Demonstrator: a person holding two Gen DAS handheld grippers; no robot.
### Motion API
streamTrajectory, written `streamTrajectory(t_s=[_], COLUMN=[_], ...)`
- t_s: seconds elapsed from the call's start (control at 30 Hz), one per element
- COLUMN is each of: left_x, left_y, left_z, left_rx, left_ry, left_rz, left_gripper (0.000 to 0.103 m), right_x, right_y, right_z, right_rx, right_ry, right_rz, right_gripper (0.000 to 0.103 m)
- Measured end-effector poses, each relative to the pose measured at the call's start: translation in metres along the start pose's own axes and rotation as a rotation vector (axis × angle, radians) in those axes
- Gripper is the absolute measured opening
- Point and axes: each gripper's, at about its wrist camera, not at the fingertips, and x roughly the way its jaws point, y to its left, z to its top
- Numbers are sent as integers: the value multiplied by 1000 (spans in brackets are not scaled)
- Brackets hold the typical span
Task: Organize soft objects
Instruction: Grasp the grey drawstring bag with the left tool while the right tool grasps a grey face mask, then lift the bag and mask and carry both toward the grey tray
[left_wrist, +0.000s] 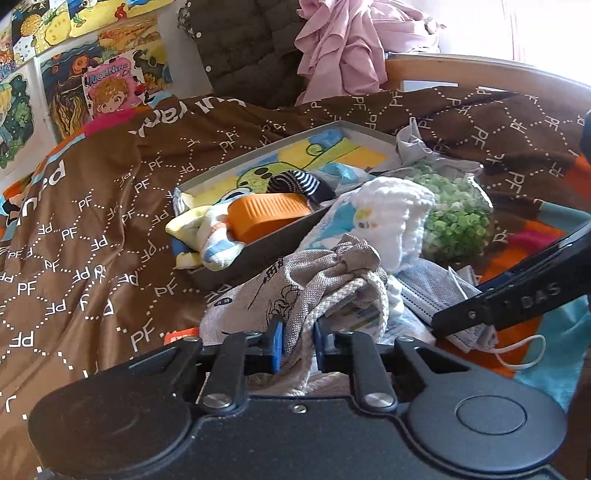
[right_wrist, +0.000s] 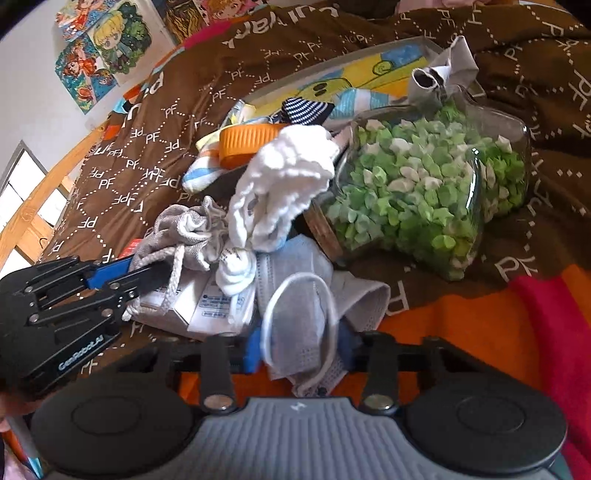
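A grey drawstring pouch (left_wrist: 295, 280) lies on the brown bedspread, and my left gripper (left_wrist: 298, 343) is shut on its fabric and white cord. In the right wrist view the same pouch (right_wrist: 184, 229) is pinched by the left gripper (right_wrist: 147, 273) coming in from the left. My right gripper (right_wrist: 300, 350) is shut on a bunched grey face mask (right_wrist: 295, 306), whose white ear loop stands up. That mask (left_wrist: 432, 291) lies under the right gripper (left_wrist: 454, 321) in the left wrist view. A white knitted piece (right_wrist: 288, 177) rests just behind both.
A grey shallow box (left_wrist: 258, 254) with a cartoon bottom holds an orange ribbed object (left_wrist: 266, 214) and a striped sock (left_wrist: 299, 182). A glass jar of green paper stars (right_wrist: 424, 184) lies at right. Tissue packets (right_wrist: 218, 306) sit under the pouch. Pink clothes (left_wrist: 343, 44) hang at the back.
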Motion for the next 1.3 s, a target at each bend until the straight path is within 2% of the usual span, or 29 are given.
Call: streamTrajectory(t_s=[0.07,0.17,0.33,0.57,0.67,0.83,1.07,1.2,1.3], left_x=[-3,-6,-9,-18,-27,-50,-85,-100,-106], left_y=[-4,-11,-14,-7,-9,-11,-21,-36,-40], left_z=[-1,-2,-3,-5,-5,-2,0,0,6], left_rx=[8,12,-20,-180,-221,-308,-450,-410,-410], left_ry=[-4,-12,-13,15,16,-25,-115,-191,-231], left_rz=[-6,-16,-28,-85,-86,-89,-141,-54,-31], left_gripper=[16,15,14,14,13,11,11,11,11], right_x=[0,-3,-17,-55,-73,-100,-132,-148,-157], right_y=[-1,0,7,-2,-8,-15,-5,4,6], right_z=[0,1,-5,-11,-12,-12,-14,-17,-16], right_rx=[9,9,-55,15,42,56,-15,-73,-94], right_ry=[5,-1,-28,-68,-119,-214,-390,-469,-511], right_rz=[-5,-3,-27,19,22,25,111,112,121], right_gripper=[20,15,13,13,13,13,13,13,13])
